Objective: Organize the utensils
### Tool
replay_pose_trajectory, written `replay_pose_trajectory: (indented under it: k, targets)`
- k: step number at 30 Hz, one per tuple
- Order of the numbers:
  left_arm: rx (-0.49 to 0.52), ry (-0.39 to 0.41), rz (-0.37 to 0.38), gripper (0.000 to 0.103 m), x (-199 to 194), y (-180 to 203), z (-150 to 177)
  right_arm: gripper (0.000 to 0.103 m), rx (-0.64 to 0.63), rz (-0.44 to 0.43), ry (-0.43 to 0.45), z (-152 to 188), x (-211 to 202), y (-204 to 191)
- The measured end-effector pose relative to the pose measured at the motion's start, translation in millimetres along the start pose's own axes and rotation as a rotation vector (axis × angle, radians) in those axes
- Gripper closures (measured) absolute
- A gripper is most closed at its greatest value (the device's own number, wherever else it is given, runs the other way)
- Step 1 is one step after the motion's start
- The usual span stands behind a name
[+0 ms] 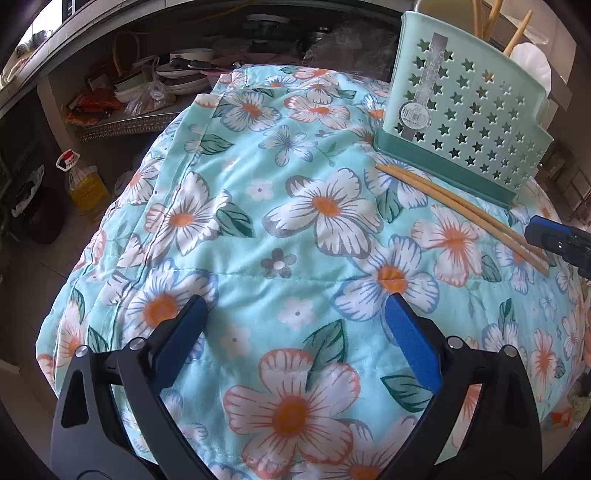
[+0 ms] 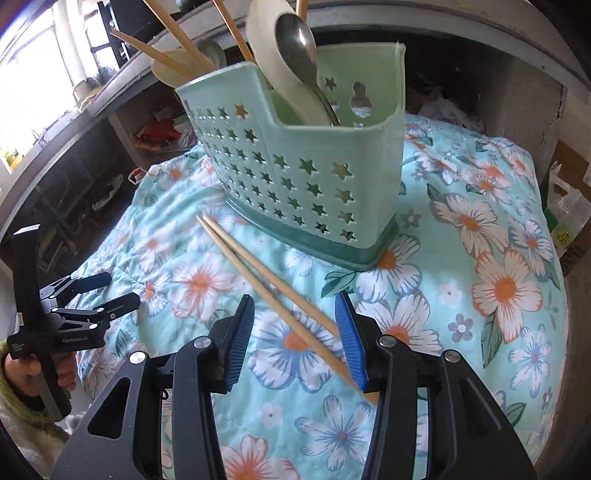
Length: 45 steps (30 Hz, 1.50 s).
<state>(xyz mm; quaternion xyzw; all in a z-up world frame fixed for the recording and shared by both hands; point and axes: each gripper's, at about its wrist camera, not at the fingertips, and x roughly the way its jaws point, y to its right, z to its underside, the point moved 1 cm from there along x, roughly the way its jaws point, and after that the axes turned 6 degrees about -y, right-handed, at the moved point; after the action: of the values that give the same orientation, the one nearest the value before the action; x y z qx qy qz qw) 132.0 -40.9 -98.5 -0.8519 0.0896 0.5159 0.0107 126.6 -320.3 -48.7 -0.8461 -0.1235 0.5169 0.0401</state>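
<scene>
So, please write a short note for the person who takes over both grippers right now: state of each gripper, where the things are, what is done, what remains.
Left gripper: open, empty, over the floral cloth.
Right gripper: open, its fingers on either side of the thick ends of the pair of chopsticks, not yet closed on them.
The chopsticks lie flat on the cloth in front of the green utensil holder.
Done: the holder already has a metal spoon, a pale spoon and other chopsticks standing in it.
Left: close on the pair, lift it, put it in the holder.
</scene>
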Motion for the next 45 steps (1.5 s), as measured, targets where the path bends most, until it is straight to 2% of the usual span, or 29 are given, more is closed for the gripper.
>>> replay_pose_trajectory:
  k: [4, 8, 14, 22, 26, 32, 36, 38, 40, 43, 45]
  targets:
    - [0.016, 0.007, -0.018, 0.008, 2.4, 3.3, 1.2, 0.058, -0.002, -0.036, -0.044, -2.3, 18.9, 8.4]
    - [0.028, 0.01, -0.025, 0.008, 2.9, 4.6, 2.0, 0.058, 0.009, -0.09, -0.05, -5.0, 21.1, 16.7]
    - [0.031, 0.01, -0.036, 0.008, 3.0, 6.1, 2.9, 0.058, 0.01, -0.136, -0.104, -4.7, 20.4, 18.5]
    - [0.033, 0.011, -0.037, 0.008, 4.0, 6.7, 2.6, 0.081, -0.024, -0.127, -0.159, 7.5, 18.3, 2.9]
    - [0.033, 0.011, -0.036, 0.008, 3.8, 6.9, 2.7, 0.086, -0.006, -0.15, -0.179, 16.9, 14.4, -4.4]
    - [0.034, 0.012, -0.041, 0.008, 4.4, 7.2, 2.8, 0.091, 0.111, -0.246, -0.185, 43.2, 9.3, -16.2]
    - [0.036, 0.009, -0.047, 0.008, 5.3, 7.9, 2.4, 0.091, 0.23, -0.376, -0.198, 63.1, 11.7, -24.5]
    - [0.037, 0.008, -0.048, 0.008, 5.2, 8.1, 2.7, 0.091, 0.244, -0.422, -0.209, 69.4, 12.1, -32.2]
    - [0.038, 0.008, -0.049, 0.008, 5.1, 8.1, 2.8, 0.09, 0.233, -0.418, -0.213, 73.1, 9.9, -38.1]
    - [0.038, 0.008, -0.05, 0.008, 5.2, 8.4, 3.1, 0.09, 0.202, -0.348, -0.184, 70.2, 3.0, -41.4]
    - [0.037, 0.009, -0.05, 0.008, 5.2, 8.3, 3.2, 0.089, 0.207, -0.334, -0.157, 66.2, -1.2, -39.6]
